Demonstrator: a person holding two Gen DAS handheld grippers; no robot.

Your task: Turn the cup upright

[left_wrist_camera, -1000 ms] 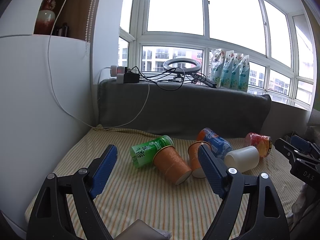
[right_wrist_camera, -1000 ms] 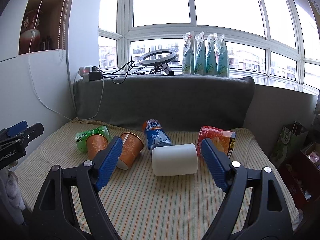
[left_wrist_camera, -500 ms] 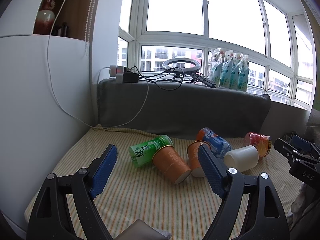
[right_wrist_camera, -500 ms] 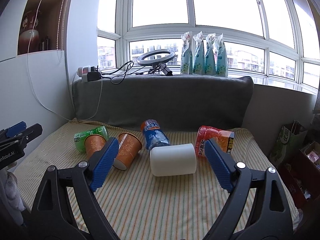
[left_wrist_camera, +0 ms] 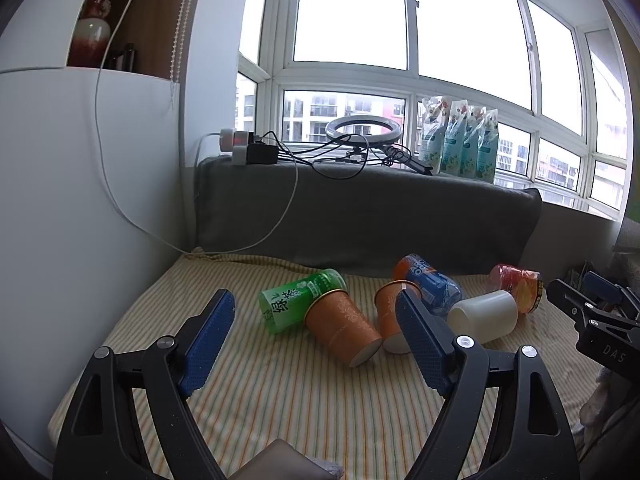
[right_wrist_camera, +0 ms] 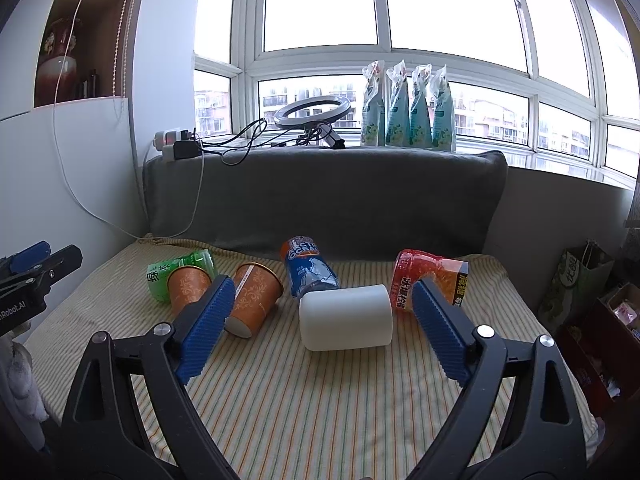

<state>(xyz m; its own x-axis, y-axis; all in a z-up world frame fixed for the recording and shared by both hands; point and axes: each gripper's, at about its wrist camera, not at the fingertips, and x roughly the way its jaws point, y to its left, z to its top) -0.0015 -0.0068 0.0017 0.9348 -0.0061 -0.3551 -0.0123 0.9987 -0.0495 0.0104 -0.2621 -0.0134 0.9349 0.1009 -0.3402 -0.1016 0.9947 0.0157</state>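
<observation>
Several cups lie on their sides on a striped mat (right_wrist_camera: 320, 400). A white cup (right_wrist_camera: 346, 322) lies straight ahead of my open right gripper (right_wrist_camera: 320, 320), between its blue pads and a little beyond them. It also shows in the left wrist view (left_wrist_camera: 482, 316). Two orange paper cups (left_wrist_camera: 342, 326) (left_wrist_camera: 390, 314) lie ahead of my open, empty left gripper (left_wrist_camera: 316, 334). In the right wrist view they lie at the left (right_wrist_camera: 186, 286) (right_wrist_camera: 254, 300).
A green cup (left_wrist_camera: 296, 300), a blue cup (right_wrist_camera: 308, 268) and a red cup (right_wrist_camera: 430, 280) also lie on the mat. A grey cushion (right_wrist_camera: 320, 200) backs it, with a ring light (right_wrist_camera: 314, 112), cables and pouches on the sill. Bags and boxes (right_wrist_camera: 576, 292) stand at the right.
The right gripper has opened a little wider and moved slightly closer to the white cup. The left gripper has barely moved.
</observation>
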